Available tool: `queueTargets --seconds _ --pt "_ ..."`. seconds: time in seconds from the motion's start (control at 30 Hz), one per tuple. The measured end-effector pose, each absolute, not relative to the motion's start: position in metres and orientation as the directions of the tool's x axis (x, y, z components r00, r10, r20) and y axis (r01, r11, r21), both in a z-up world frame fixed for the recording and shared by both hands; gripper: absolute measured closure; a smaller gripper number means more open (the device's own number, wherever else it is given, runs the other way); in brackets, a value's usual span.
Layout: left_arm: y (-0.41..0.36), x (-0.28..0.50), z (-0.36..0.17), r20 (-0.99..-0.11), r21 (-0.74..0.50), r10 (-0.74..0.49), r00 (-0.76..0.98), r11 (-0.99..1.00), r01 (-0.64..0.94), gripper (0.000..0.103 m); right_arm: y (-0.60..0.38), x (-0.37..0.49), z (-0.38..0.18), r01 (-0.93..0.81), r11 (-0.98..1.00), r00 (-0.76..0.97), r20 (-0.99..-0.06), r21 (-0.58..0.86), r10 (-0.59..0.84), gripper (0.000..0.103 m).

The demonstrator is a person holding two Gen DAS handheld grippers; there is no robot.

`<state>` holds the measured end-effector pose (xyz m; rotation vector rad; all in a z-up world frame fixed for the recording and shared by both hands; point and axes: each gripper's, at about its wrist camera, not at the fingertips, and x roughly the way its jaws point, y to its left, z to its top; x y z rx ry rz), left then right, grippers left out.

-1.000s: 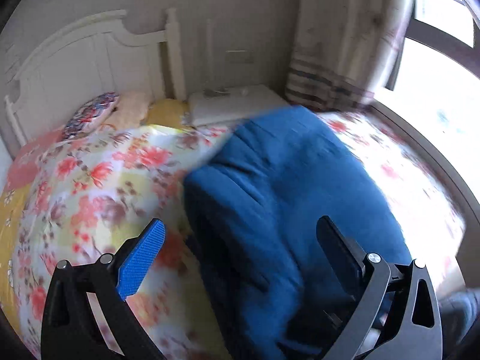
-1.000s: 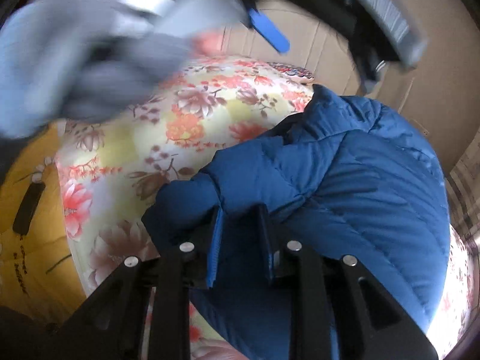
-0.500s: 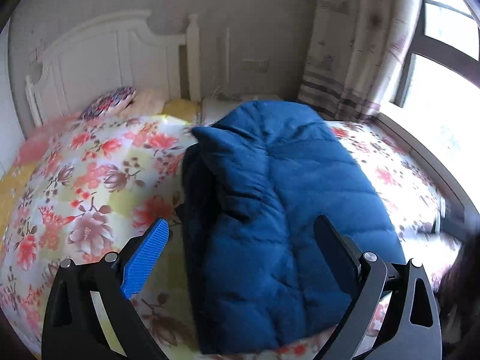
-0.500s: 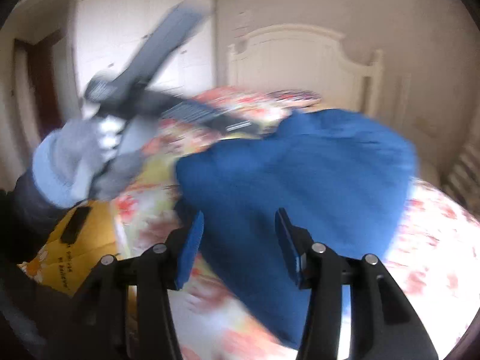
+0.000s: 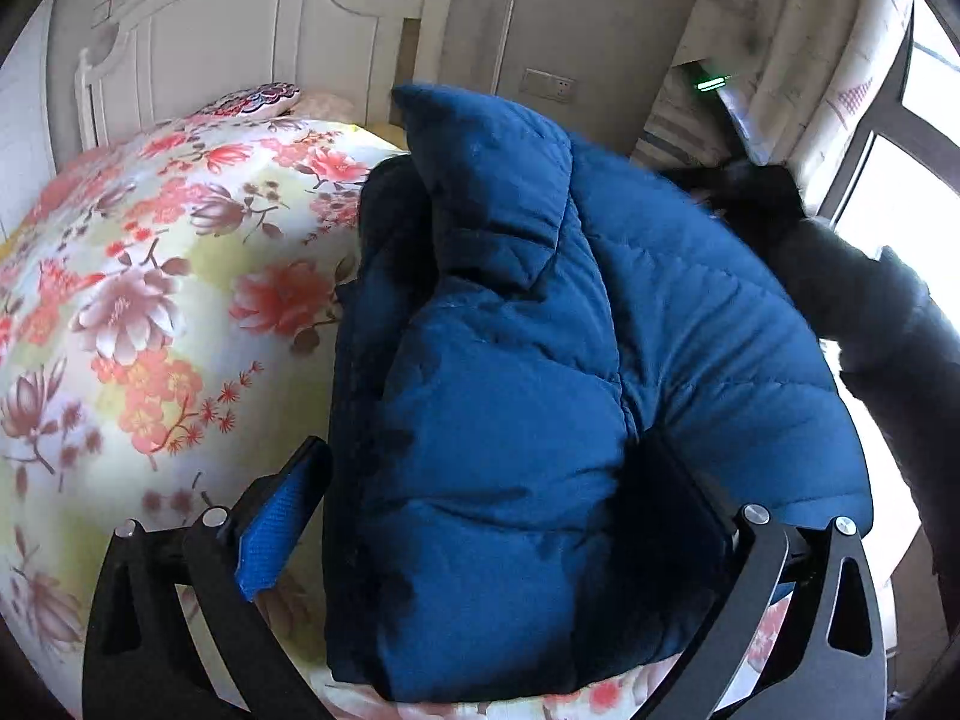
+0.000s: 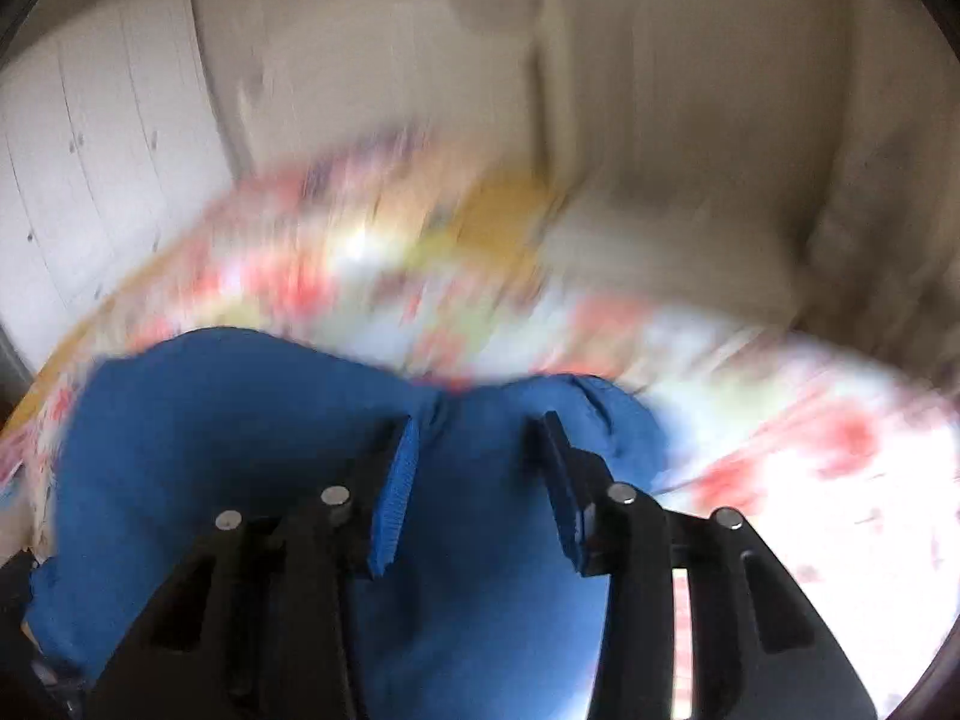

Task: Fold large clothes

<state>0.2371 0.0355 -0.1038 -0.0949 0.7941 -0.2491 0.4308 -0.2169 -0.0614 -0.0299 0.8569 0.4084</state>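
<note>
The blue puffer jacket [image 5: 540, 396] lies bunched on the floral bedspread [image 5: 150, 312], toward the foot edge of the bed on the window side, hood end pointing at the white headboard [image 5: 240, 30]. One panel is doubled over the body, and a dark lining strip shows down the jacket's left edge.

The step in hand looks like squaring up this half-made fold. To do it well, I'd say: grip the padded fabric at a seam or hem, not the puffy middle, because the filling is springy and slippery and wants to pop back. Carry the edge across low and flat, line it up with the far edge, then press along the crease so the air goes out.

Now the tools. The left gripper [image 5: 498, 516] is spread wide, its blue-padded finger [image 5: 282, 528] on the bedspread side, the other finger sunk dark against the jacket. The near end of the jacket sits between the two, but nothing is pinched; it holds nothing.

The right gripper [image 6: 477, 480] is badly blurred in its own view. Its jaws stand moderately apart, with blue fabric [image 6: 252, 450] filling the gap between them. The pads don't appear pressed into the cloth, though whether they touch it I can't tell. From the left view, a dark sleeve [image 5: 870, 312] reaches in from the window side.
</note>
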Motion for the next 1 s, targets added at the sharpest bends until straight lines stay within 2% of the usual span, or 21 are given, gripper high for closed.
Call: queueTargets --seconds 0.1,0.27,0.33,0.47,0.53,0.6,0.67,0.77,0.87,1.0 --pt "0.042 0.241 -0.109 -0.689 -0.236 -0.301 0.659 0.953 0.189 0.004 -0.179 0.444 -0.071 -0.409 0.910 0.554 -0.811 -0.068 0.189 0.060" --pt "0.044 0.238 -0.111 -0.681 -0.265 -0.326 0.656 0.944 0.195 0.004 -0.171 0.432 -0.066 -0.425 0.891 0.570 -0.812 -0.160 0.125 0.060" --pt "0.045 0.236 -0.112 -0.680 -0.265 -0.325 0.658 0.945 0.192 0.004 -0.166 0.424 -0.047 -0.421 0.879 0.593 -0.801 -0.223 0.081 0.060" --pt "0.045 0.236 -0.111 -0.680 -0.258 -0.321 0.659 0.946 0.195 0.004 -0.162 0.390 0.008 -0.455 0.879 0.668 -0.707 -0.142 0.231 0.060" --pt "0.042 0.235 -0.108 -0.683 -0.237 -0.305 0.664 0.952 0.194 0.004 -0.142 0.381 0.016 -0.519 0.845 0.639 -0.716 -0.130 0.282 0.057" --pt "0.041 0.234 -0.106 -0.683 -0.221 -0.289 0.671 0.957 0.187 0.004 -0.113 0.382 0.001 -0.575 0.798 0.600 -0.757 -0.181 0.260 0.052" --pt "0.044 0.233 -0.103 -0.682 -0.211 -0.261 0.683 0.965 0.158 0.004 -0.089 0.394 -0.040 -0.599 0.772 0.530 -0.829 -0.213 0.182 0.052" --pt "0.041 0.233 -0.102 -0.696 -0.187 -0.243 0.675 0.970 0.156 0.004 -0.080 0.407 -0.053 -0.595 0.776 0.492 -0.859 -0.209 0.145 0.052" --pt "0.036 0.231 -0.101 -0.699 -0.158 -0.222 0.680 0.975 0.156 0.004 -0.081 0.403 -0.035 -0.602 0.770 0.507 -0.847 -0.213 0.161 0.053" --pt "0.036 0.230 -0.101 -0.702 -0.160 -0.222 0.677 0.975 0.153 0.004 -0.084 0.392 0.001 -0.570 0.810 0.573 -0.772 -0.137 0.273 0.053"
